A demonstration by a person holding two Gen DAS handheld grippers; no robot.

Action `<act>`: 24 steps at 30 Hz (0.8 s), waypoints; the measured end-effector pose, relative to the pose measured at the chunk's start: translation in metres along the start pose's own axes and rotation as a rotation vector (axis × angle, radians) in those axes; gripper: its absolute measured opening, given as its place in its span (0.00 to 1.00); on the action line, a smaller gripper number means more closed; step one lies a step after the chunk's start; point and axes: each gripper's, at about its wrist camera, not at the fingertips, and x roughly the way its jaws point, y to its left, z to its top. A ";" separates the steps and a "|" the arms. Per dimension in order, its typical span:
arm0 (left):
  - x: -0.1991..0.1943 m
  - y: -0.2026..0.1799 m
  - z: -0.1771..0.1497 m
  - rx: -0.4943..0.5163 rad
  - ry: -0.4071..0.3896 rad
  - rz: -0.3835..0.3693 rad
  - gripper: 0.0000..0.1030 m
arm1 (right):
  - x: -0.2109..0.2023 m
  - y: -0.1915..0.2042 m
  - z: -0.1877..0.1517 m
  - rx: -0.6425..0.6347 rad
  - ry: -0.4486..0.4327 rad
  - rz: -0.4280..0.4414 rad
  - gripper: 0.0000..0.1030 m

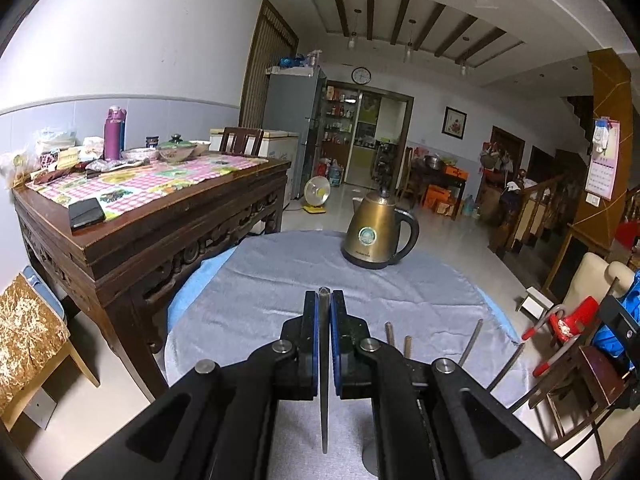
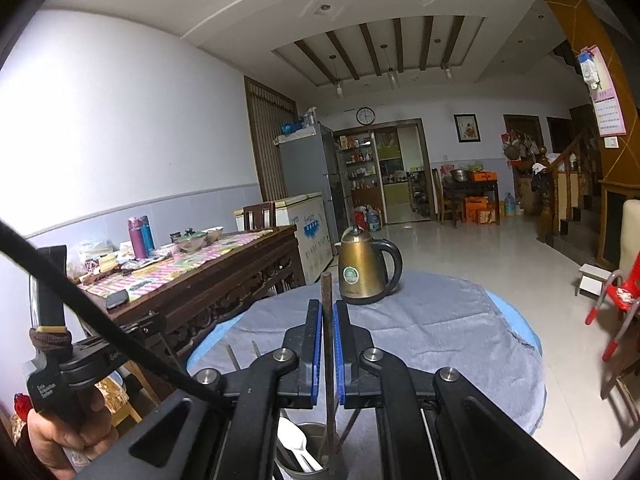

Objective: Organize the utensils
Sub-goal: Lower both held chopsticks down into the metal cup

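Observation:
In the left wrist view my left gripper [image 1: 324, 300] is shut on a thin grey metal utensil handle [image 1: 324, 400] that stands upright between the blue pads. To its right, several stick tops [image 1: 407, 346] poke up, their lower parts hidden behind the gripper. In the right wrist view my right gripper [image 2: 328, 308] is shut on a brown chopstick [image 2: 326, 288], also upright. Its lower end reaches down to a metal utensil cup [image 2: 310, 427] that holds a white spoon [image 2: 294, 442]. Both grippers hang over a round table with a grey cloth [image 2: 440, 328].
A brass kettle [image 1: 378, 236] stands at the far side of the round table. A dark wooden table [image 1: 168, 216] with bowls and bottles is close on the left. A red chair [image 2: 612, 304] is on the right. A hand [image 2: 60, 436] grips the other gripper's handle.

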 end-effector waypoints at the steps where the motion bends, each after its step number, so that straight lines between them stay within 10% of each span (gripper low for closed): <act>1: -0.004 -0.002 0.002 0.004 -0.007 -0.002 0.05 | -0.002 0.001 0.002 0.002 -0.004 0.001 0.06; 24: -0.051 -0.013 0.026 0.004 -0.088 -0.033 0.05 | -0.024 0.009 0.032 0.042 -0.040 0.108 0.06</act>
